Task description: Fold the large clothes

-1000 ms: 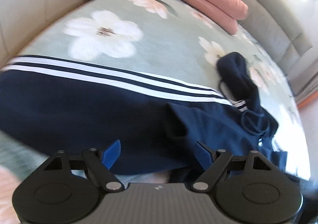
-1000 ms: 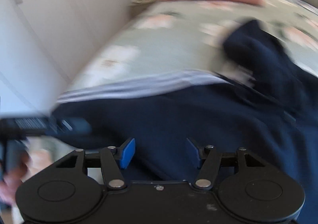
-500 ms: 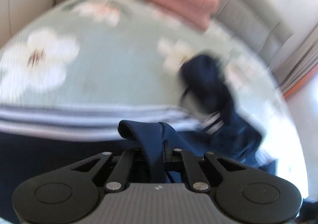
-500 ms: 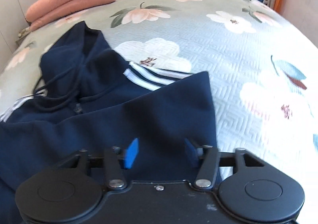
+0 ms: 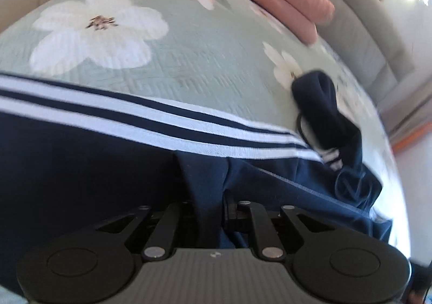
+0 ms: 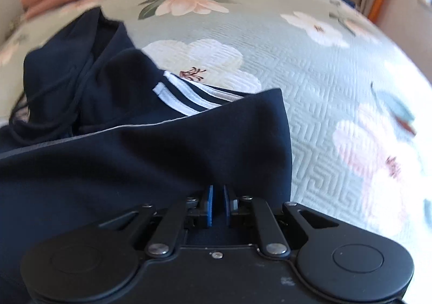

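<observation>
On bed (image 6: 310, 93) | navy hoodie (image 6: 135, 147), white-striped sleeves, rumpled hood

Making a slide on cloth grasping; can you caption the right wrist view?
Right gripper pinches the hem of a navy hoodie lying on a floral bedspread.

Navy white-striped hoodie (image 6: 135, 158), seemingly half-folded, on bed
</observation>
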